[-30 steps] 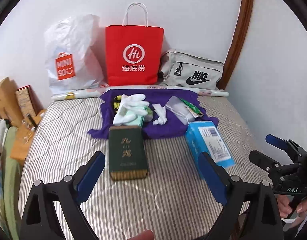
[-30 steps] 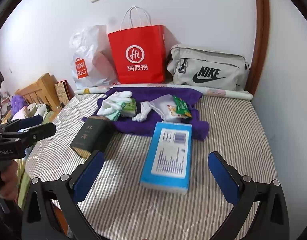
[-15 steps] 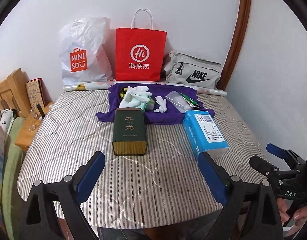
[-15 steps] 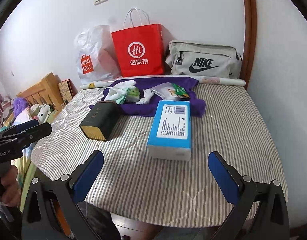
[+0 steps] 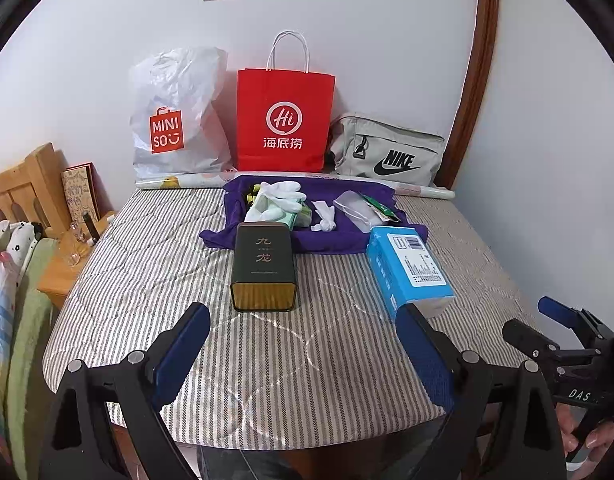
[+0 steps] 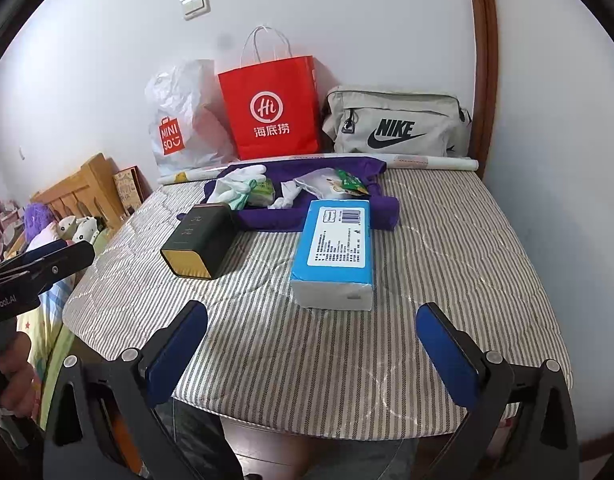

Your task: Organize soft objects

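Two grippers: both held over the near edge of the table, each with nothing between its fingers.
Left gripper (image 5: pixel 303 344): fingers spread wide, empty, pointing at the tin and the table's middle.
Right gripper (image 6: pixel 313 344): fingers spread wide, empty, pointing at the tissue pack.
Table (image 5: pixel 307 380): covered by a grey striped quilted pad.
Cloth (image 5: pixel 339 240): purple, spread at the far middle of the table, its edges rumpled.
Gloves (image 5: pixel 279 198): white, heaped on the cloth's left part, lying over a pale green packet (image 5: pixel 301 218).
Small white piece (image 5: pixel 323 216): soft and crumpled, on the cloth just right of the gloves.
Clear bag (image 5: pixel 357 210): on the cloth's right part, with a green sachet (image 5: pixel 381 208) on its right edge.
Tin (image 5: pixel 263 266): dark green, lying on its side, gold end toward the camera, its far end touching the cloth's near edge.
Tissue pack (image 6: pixel 336 252): blue and white, lying flat right of the tin, its far end at the cloth.
Back wall: white Miniso bag (image 5: pixel 175 120), red paper bag (image 5: pixel 285 116) and grey Nike bag (image 5: pixel 387 152) stand in a row behind the cloth.
Paper roll (image 6: pixel 431 162): lies along the table's far edge before the bags.
Hand (image 5: pixel 587 436): at the lower right of the left view, gripping the right gripper's handle.
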`<state>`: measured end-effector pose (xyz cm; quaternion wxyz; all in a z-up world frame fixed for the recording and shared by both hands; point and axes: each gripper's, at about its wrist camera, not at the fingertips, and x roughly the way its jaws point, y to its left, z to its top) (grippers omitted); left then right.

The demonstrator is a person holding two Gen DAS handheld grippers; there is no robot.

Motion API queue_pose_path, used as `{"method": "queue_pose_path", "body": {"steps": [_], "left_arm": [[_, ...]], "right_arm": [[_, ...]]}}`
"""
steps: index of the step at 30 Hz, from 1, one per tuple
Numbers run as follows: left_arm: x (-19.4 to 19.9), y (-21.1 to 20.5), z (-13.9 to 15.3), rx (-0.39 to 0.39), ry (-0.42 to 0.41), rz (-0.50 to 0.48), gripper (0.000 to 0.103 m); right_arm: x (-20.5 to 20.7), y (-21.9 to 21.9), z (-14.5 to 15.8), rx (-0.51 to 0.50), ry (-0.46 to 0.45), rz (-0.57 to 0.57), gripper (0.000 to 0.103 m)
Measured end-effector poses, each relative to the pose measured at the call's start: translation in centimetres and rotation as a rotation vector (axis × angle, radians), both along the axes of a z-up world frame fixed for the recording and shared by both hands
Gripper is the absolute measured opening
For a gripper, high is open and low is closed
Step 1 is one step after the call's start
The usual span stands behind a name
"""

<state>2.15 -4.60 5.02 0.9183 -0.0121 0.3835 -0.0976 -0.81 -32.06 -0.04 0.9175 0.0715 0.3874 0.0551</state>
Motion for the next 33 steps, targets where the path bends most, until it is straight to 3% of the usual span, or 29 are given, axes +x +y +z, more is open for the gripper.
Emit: {"method": "queue_pose_path", "body": {"steps": [33], "left_arm": [[-0.54, -0.72, -0.04, 0.019, 0.005, -0.008, 0.094]], "right_arm": [[-1.05, -0.22, 0.64, -0.024, -0.016, 0.001, 0.103]]}}
